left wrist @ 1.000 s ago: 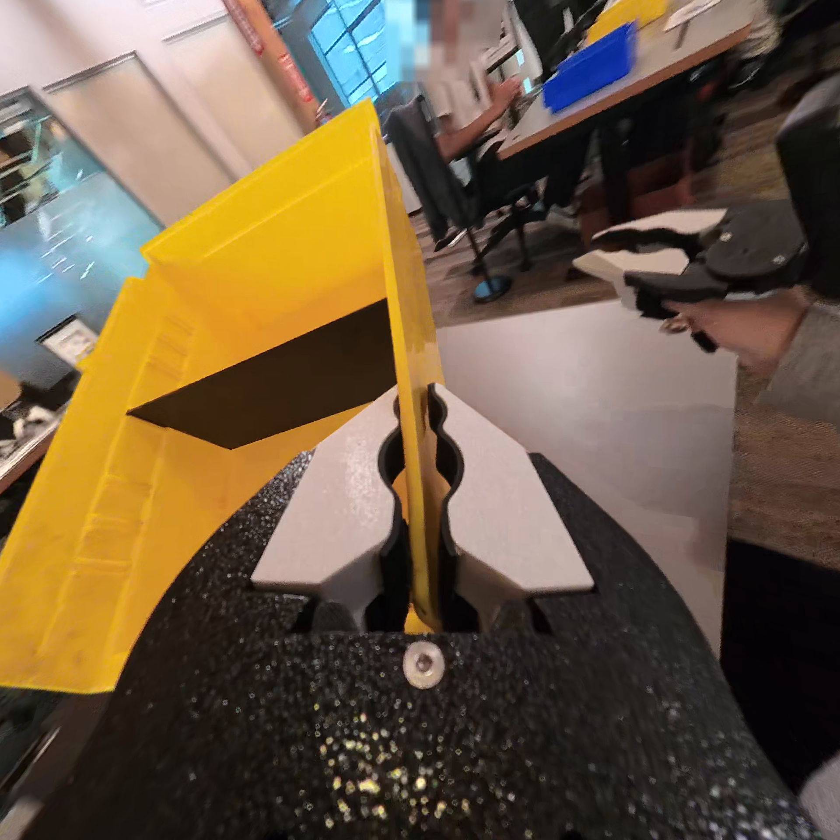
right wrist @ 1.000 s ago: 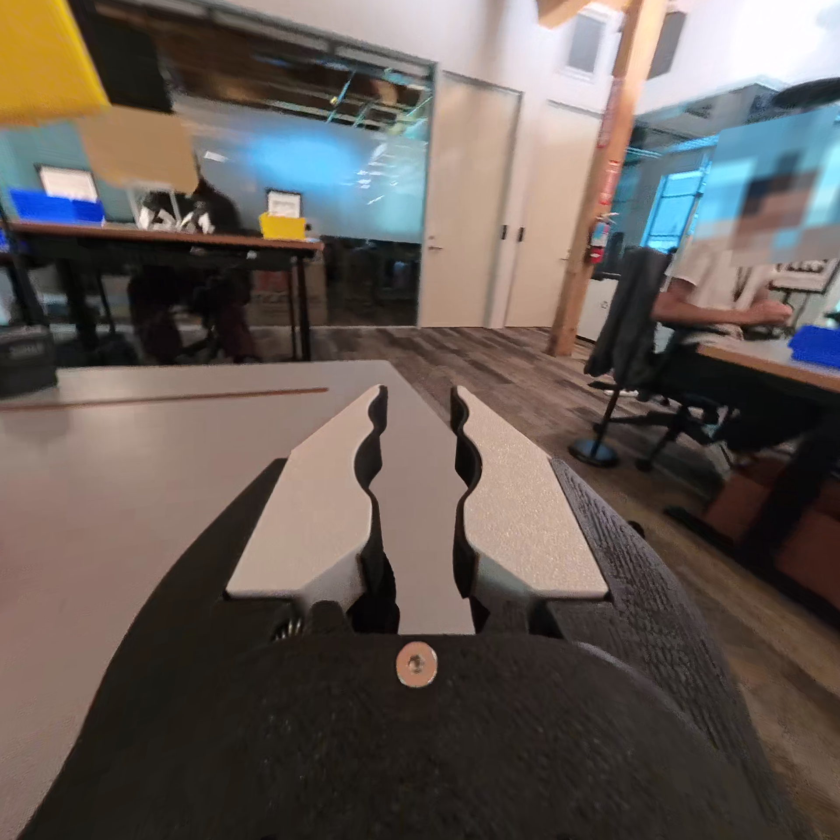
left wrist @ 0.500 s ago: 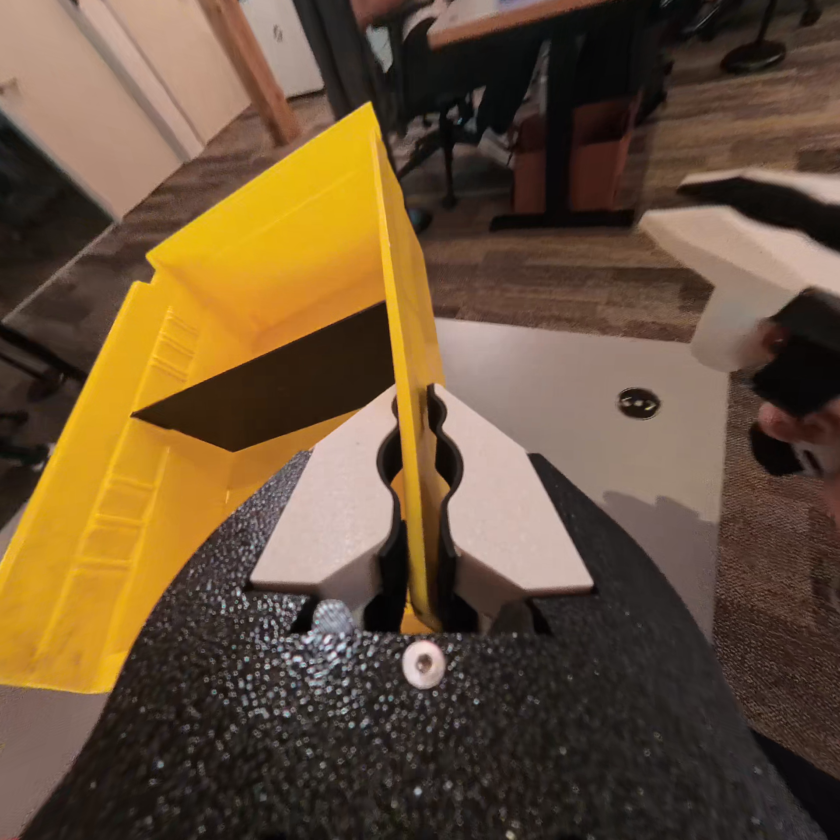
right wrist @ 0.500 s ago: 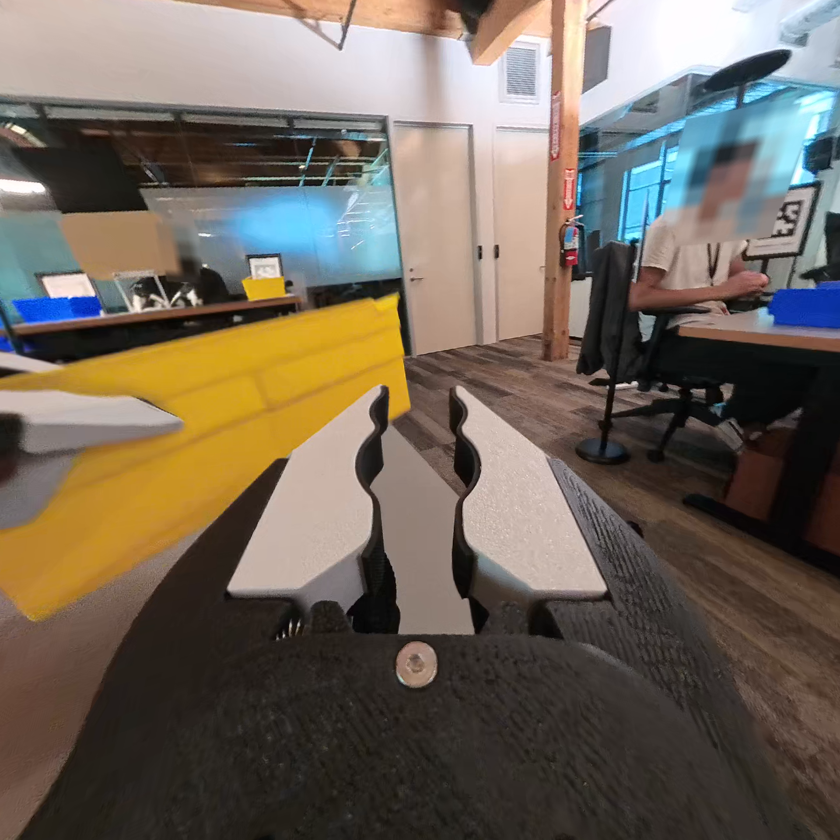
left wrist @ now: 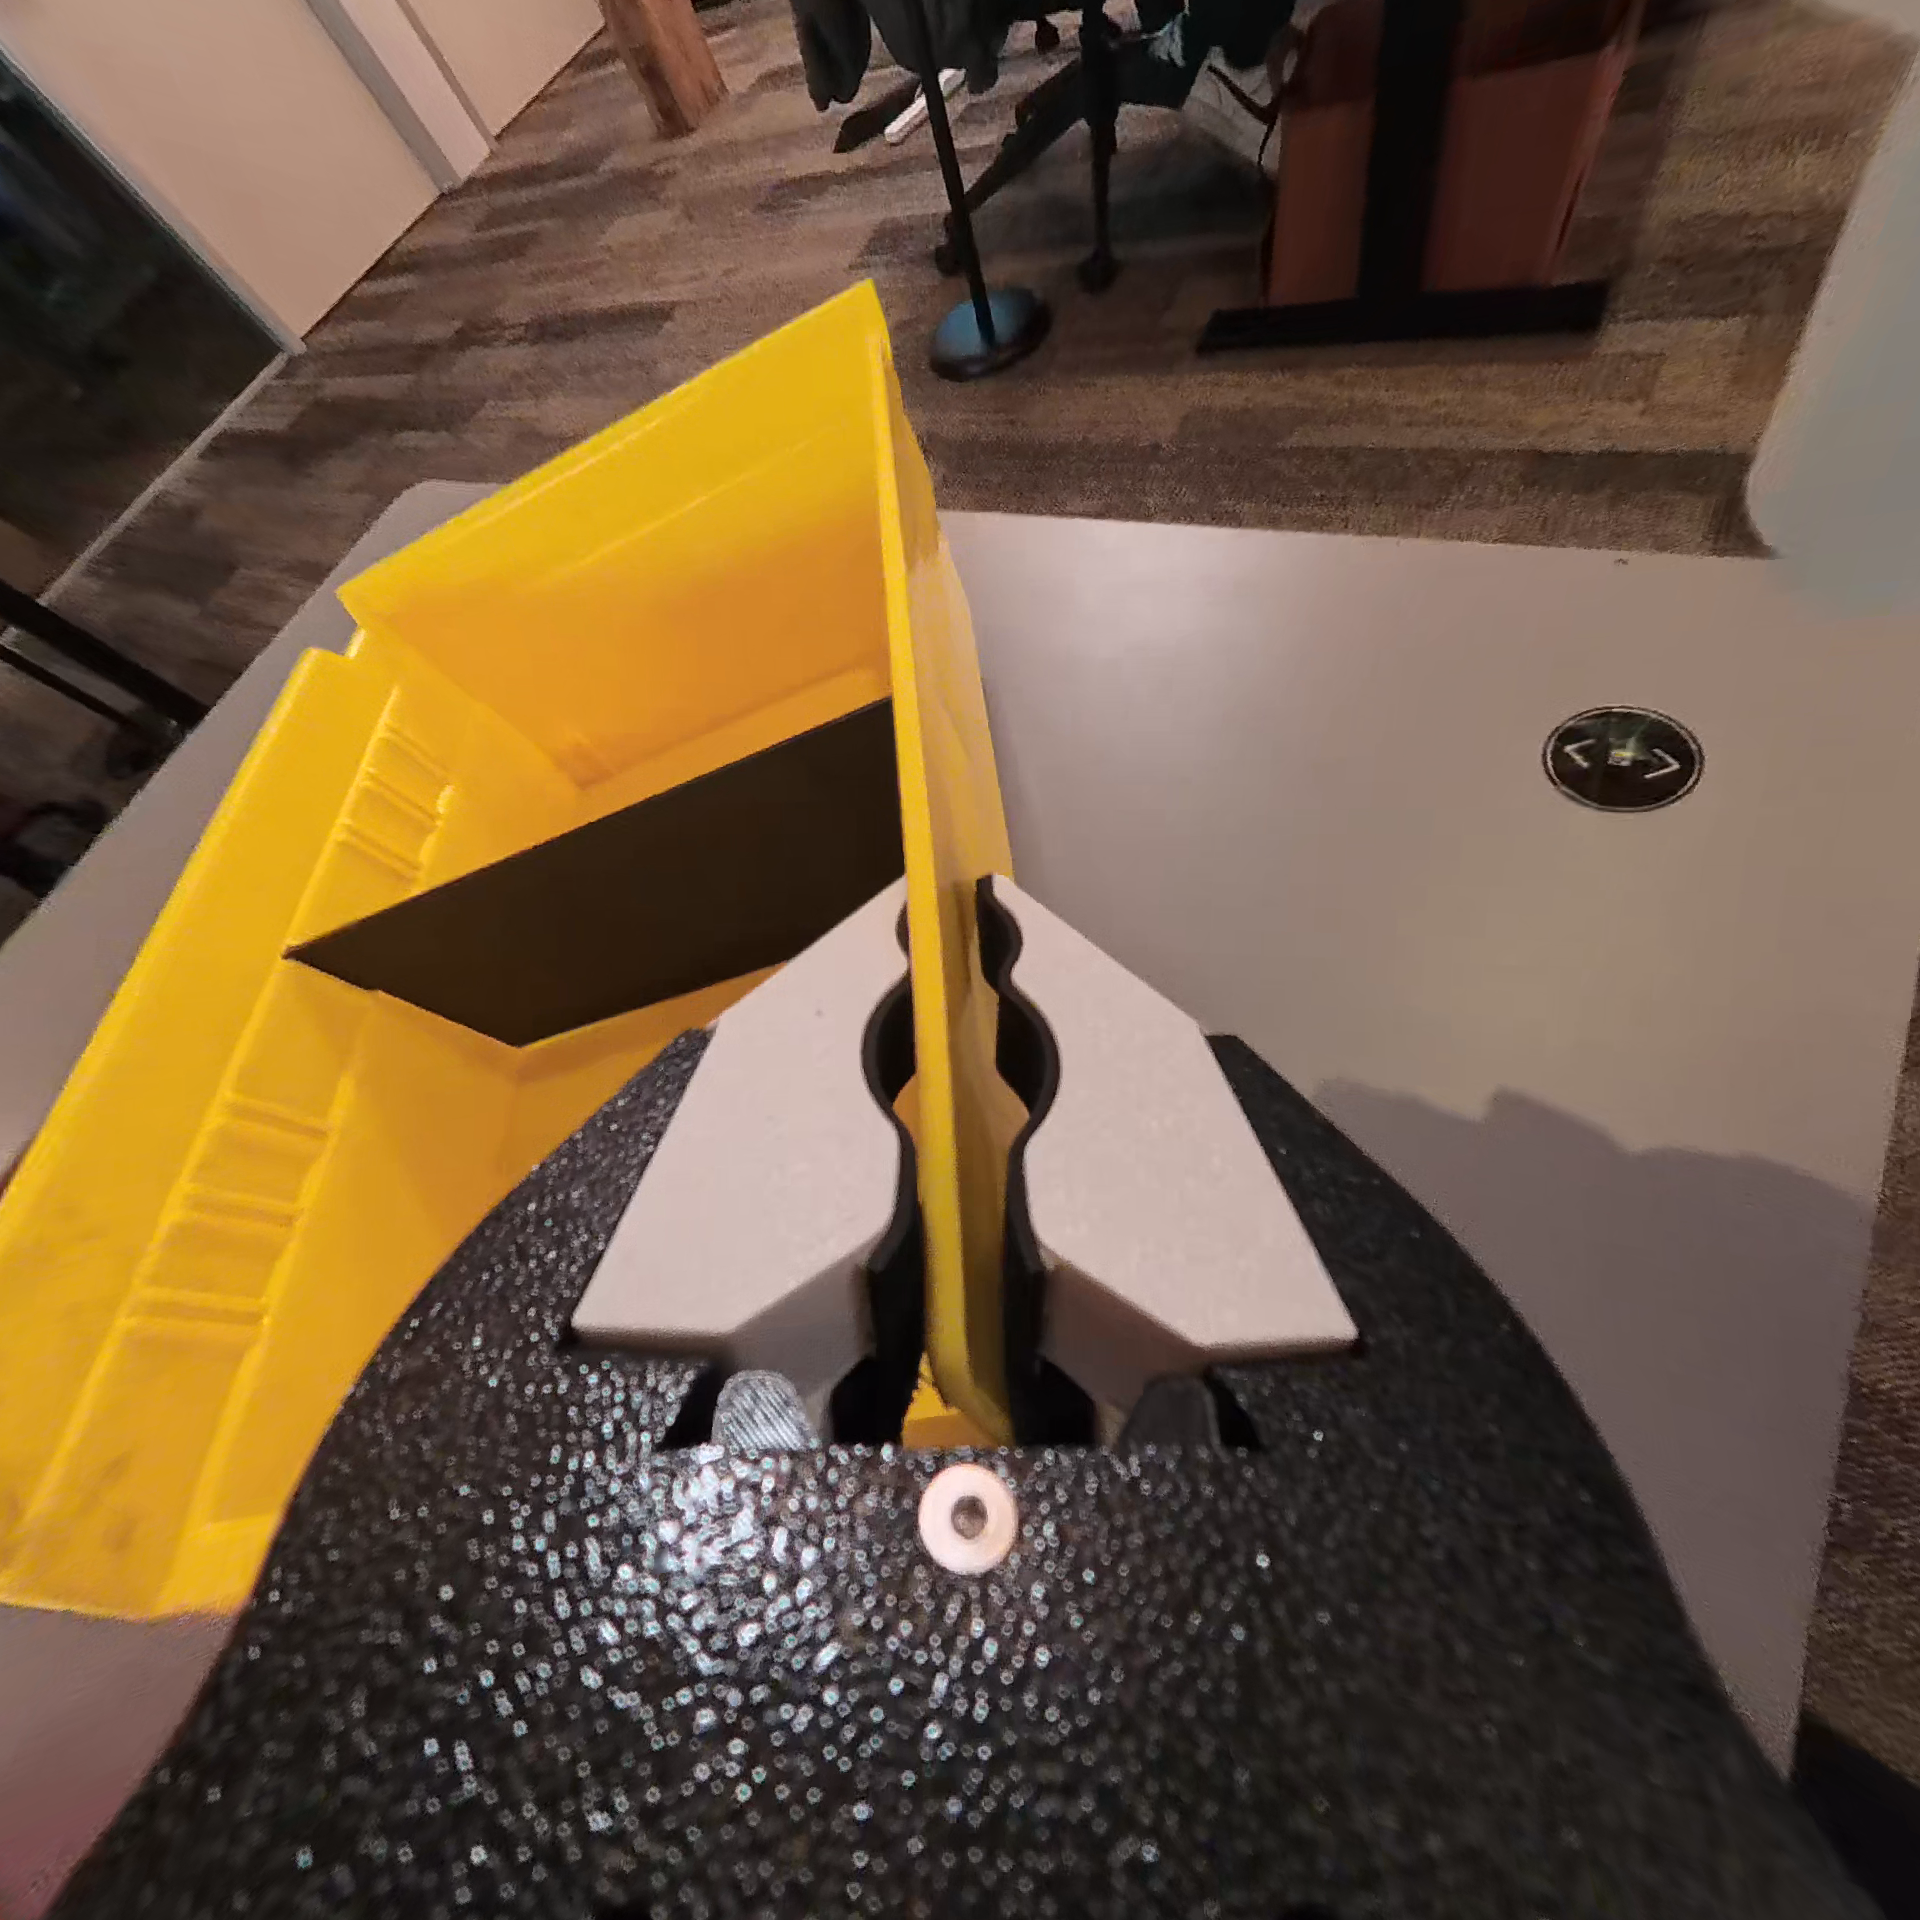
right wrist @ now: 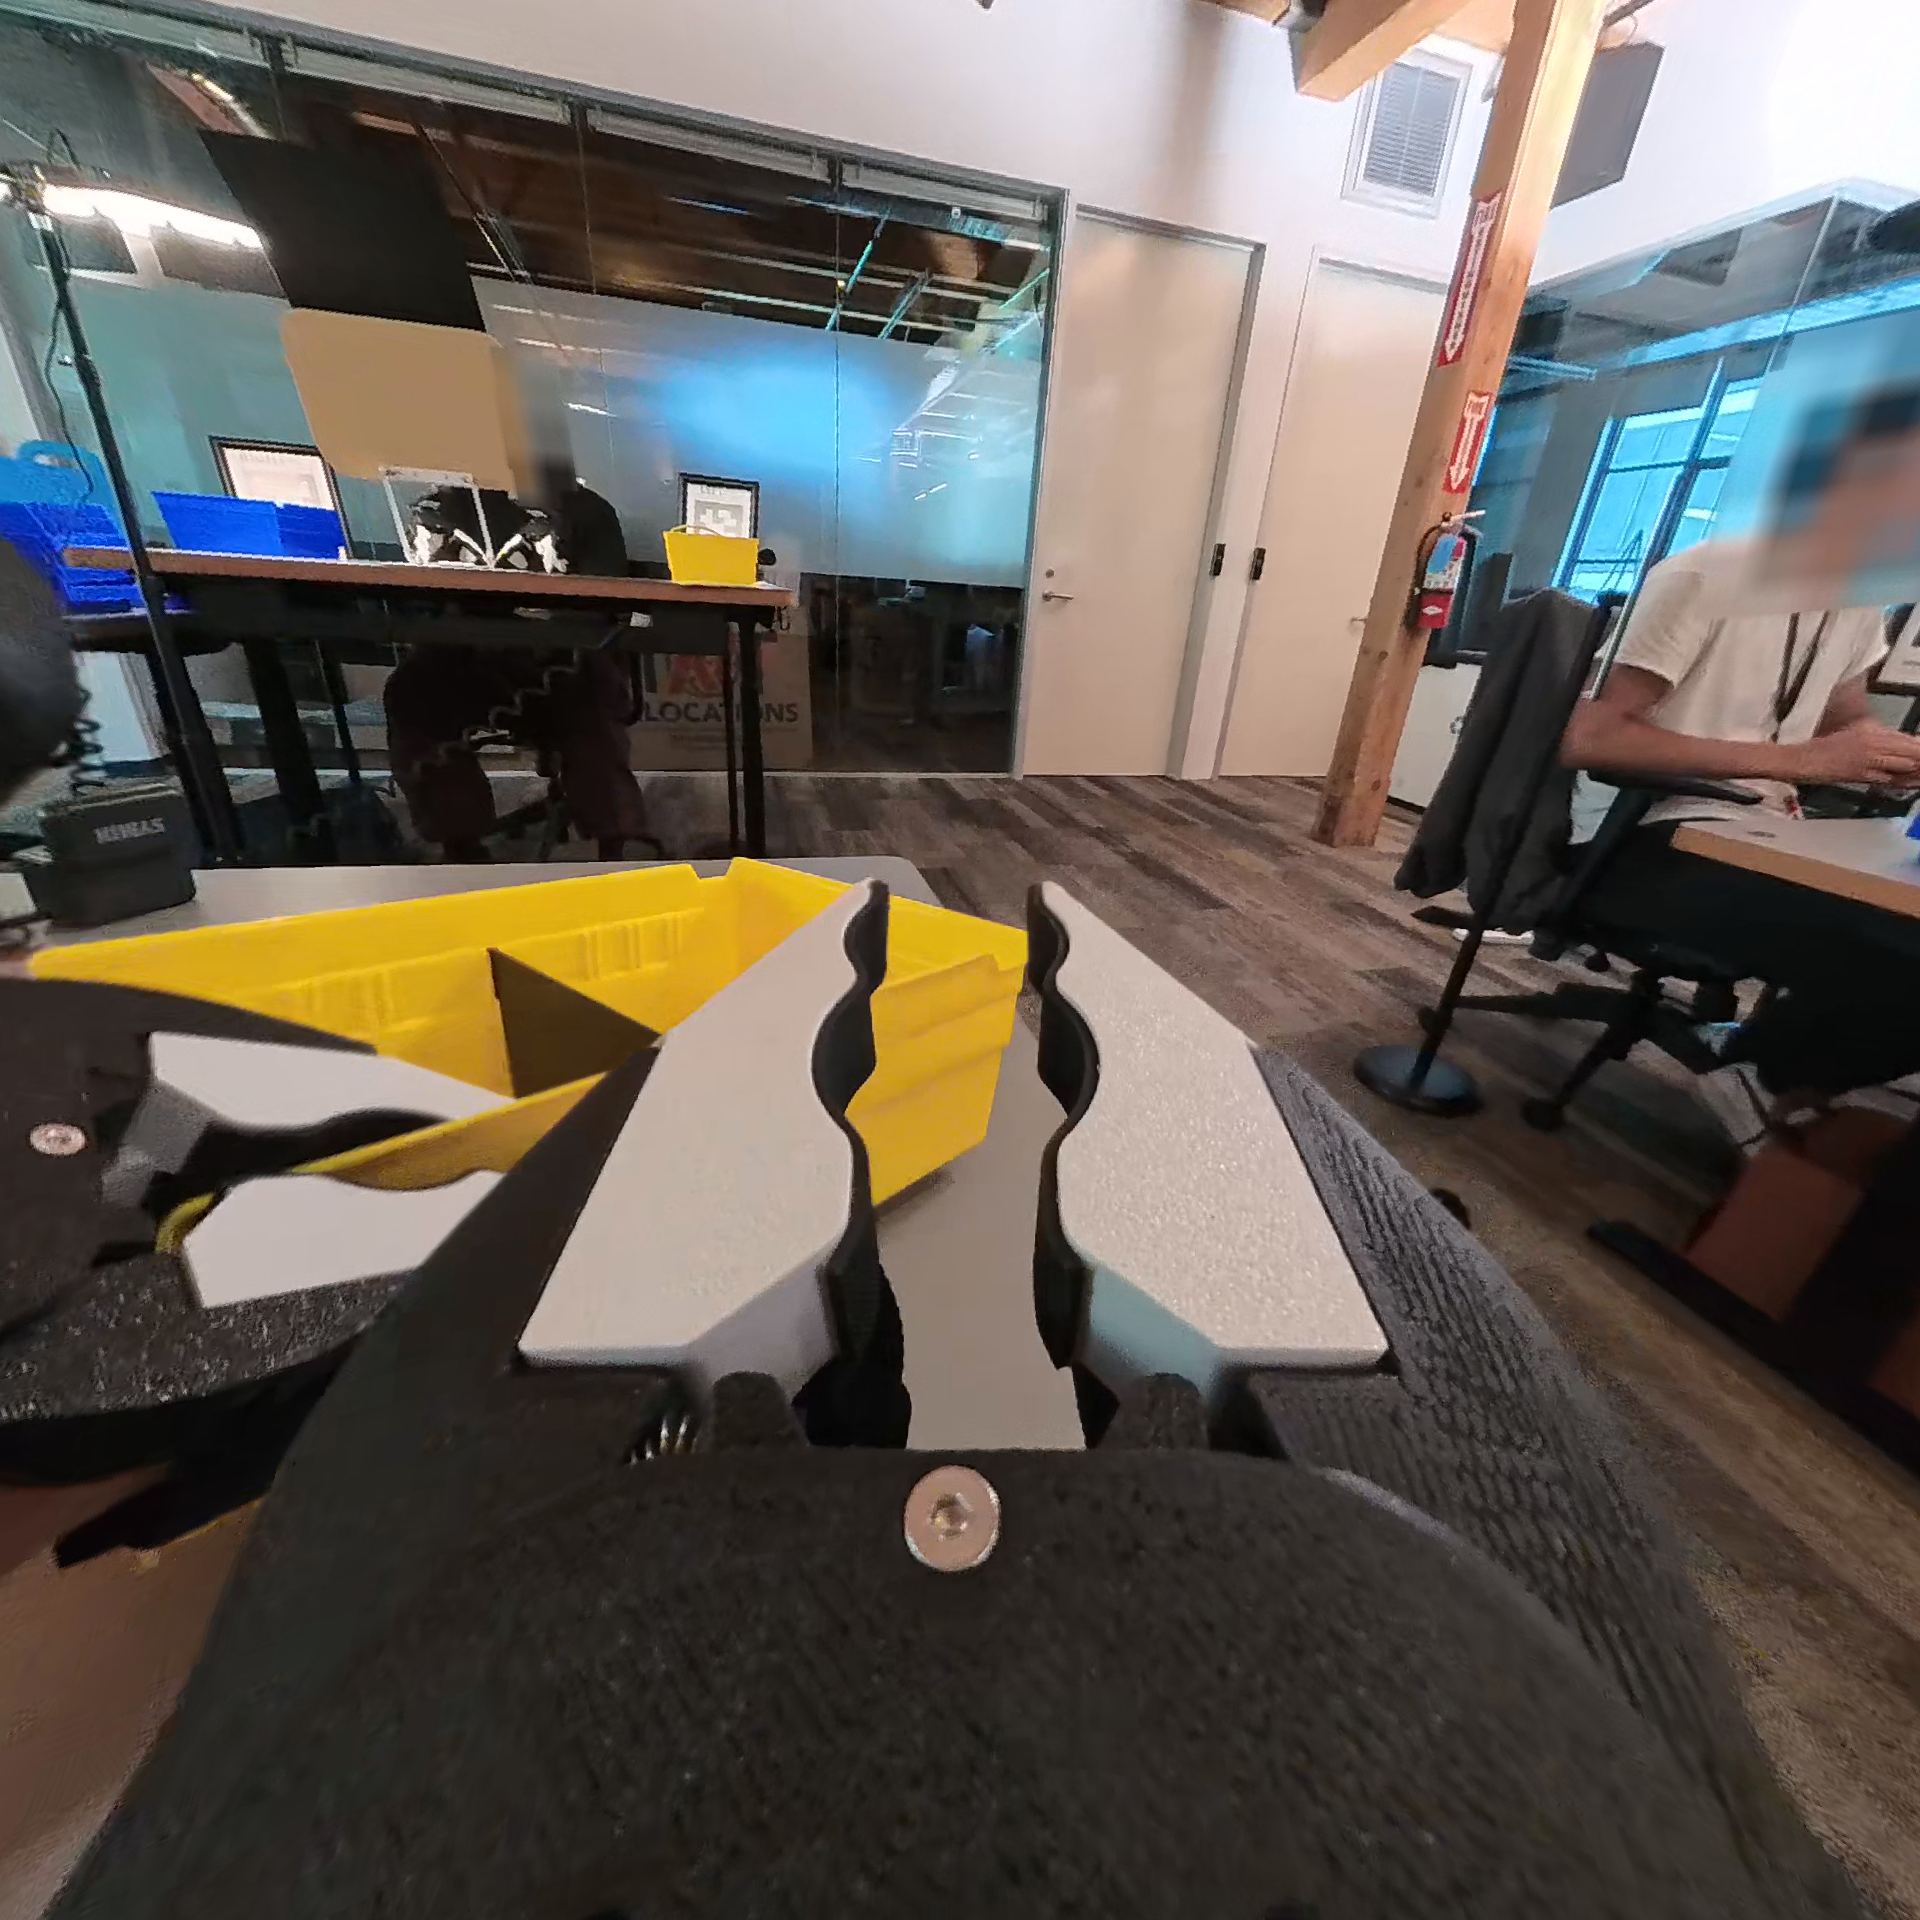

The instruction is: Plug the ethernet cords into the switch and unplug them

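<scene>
The left gripper (left wrist: 951, 904) is pinching the yellow bin (left wrist: 623, 644) wall at the grey table (left wrist: 1351, 831), the right gripper (right wrist: 956, 904) is gaping empty, and with no cords or switch showing, the bin is best lowered flat before release.

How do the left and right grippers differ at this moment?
The left gripper is shut on the yellow bin, clamping its side wall; the right gripper is open and holds nothing. The left sits at the bin's wall, while the right sits beside the bin over the grey table. Both have matching grey fingers.
</scene>
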A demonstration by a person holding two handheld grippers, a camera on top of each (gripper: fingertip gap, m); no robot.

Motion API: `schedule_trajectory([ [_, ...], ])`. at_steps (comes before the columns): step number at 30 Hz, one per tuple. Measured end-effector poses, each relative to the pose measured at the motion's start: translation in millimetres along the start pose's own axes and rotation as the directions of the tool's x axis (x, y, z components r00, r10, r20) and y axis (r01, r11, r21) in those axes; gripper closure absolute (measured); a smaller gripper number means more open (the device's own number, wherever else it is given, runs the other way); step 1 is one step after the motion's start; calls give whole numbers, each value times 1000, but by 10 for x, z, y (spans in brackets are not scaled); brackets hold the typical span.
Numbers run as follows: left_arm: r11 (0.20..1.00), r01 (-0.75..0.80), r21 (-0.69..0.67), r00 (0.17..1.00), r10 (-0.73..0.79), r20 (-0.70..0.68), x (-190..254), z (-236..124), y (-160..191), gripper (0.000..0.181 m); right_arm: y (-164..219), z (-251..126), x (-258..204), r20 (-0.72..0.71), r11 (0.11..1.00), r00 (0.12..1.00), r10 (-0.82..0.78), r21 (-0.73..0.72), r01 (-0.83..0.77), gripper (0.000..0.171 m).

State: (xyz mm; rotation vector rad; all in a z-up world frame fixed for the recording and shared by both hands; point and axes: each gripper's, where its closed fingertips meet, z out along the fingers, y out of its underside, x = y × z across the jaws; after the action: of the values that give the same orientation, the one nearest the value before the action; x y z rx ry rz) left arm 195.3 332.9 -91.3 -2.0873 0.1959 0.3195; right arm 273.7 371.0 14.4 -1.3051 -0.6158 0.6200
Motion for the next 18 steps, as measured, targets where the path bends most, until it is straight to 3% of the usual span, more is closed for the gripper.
schedule_trajectory([
  [6, 999, 34, 40, 999, -33, -21, 45, -91, 110, 177, 27, 14, -76, 27, 1000, 1000, -1, -16, 2, 146],
  [10, 995, -1, 102, 995, 10, -96, 174, -382, -58, 132, 62, 31, -179, 73, 999, 997, -4, -34, 6, 142],
  [13, 985, -132, 116, 990, 136, -28, 60, -805, -87, 86, 163, 63, -354, 162, 993, 984, 68, -110, -50, 118],
  [15, 977, -178, 120, 984, 174, 42, -150, -1155, -5, 74, 257, 87, -418, 173, 982, 978, 115, -170, -85, 104],
  [18, 984, -132, 117, 982, 114, 148, -623, -1716, 281, 70, 361, 119, -505, 158, 958, 971, 178, -254, -135, 85],
])
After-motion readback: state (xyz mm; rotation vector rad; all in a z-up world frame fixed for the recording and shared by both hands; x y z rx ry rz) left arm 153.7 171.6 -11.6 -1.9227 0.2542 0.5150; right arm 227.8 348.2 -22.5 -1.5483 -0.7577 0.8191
